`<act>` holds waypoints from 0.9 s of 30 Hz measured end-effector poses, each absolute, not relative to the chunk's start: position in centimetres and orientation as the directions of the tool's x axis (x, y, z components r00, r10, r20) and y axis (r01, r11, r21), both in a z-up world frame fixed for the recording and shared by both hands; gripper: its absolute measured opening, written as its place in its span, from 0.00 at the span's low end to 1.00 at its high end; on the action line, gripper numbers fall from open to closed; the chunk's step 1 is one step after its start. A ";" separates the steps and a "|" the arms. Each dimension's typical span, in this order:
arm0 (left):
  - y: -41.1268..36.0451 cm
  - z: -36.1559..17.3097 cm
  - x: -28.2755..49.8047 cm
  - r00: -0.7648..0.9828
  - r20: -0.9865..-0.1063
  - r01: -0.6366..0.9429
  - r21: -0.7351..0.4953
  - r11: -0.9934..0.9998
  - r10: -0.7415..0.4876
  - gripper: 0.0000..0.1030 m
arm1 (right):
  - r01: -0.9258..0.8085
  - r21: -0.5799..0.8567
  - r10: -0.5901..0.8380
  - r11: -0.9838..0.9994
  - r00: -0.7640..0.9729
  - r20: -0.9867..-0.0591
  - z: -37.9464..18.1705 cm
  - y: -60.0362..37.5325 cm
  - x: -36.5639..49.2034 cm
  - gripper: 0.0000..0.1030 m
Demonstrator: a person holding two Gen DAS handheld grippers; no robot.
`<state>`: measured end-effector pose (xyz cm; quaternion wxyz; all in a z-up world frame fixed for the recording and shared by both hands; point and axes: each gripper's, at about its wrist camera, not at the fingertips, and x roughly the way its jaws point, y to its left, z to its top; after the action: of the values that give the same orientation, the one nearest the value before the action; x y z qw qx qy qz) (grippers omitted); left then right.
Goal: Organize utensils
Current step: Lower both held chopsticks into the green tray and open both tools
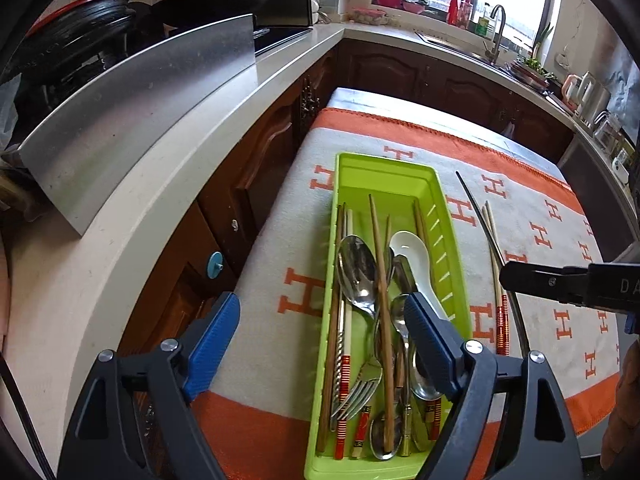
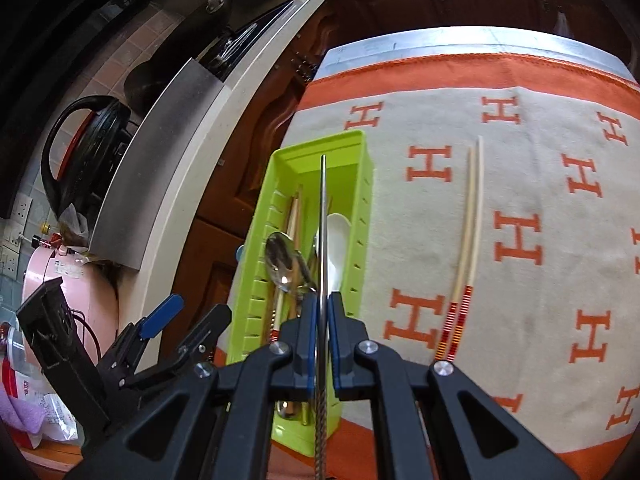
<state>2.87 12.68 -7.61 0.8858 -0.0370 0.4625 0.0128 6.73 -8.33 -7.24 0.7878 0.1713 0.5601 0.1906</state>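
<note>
**Metal chopstick held over the tray**

The right gripper is clamped on a metal chopstick, its long axis running near-to-far above the green tray. The tray holds spoons, a fork and chopsticks. The left gripper hangs over it, jaws apart, empty. A pale pair lies on the cloth, right of the tray.

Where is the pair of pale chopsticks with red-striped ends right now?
The pale chopsticks lie side by side on the H-patterned cloth, right of the green tray in the right wrist view, outside it.
</note>
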 end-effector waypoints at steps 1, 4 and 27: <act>13.0 -7.6 2.7 0.575 -0.818 -0.067 -0.048 0.997 -0.001 0.80 | -0.111 0.487 0.496 0.866 0.294 -0.817 -7.4 -7.8 7.2 0.05; 13.7 -7.4 2.4 0.580 -0.814 -0.084 -0.062 0.995 -0.002 0.80 | -0.111 0.495 0.505 0.862 0.276 -0.818 -8.0 -6.2 8.3 0.05; 13.3 -7.2 2.0 0.583 -0.810 -0.075 -0.132 0.988 -0.064 0.85 | -0.170 0.429 0.460 0.887 0.257 -0.850 -8.8 -6.4 7.7 0.06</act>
<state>1.97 13.34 -7.23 0.8866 -0.0759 0.4563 0.0030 7.71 -6.38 -8.77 0.7828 0.1261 0.5751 0.2014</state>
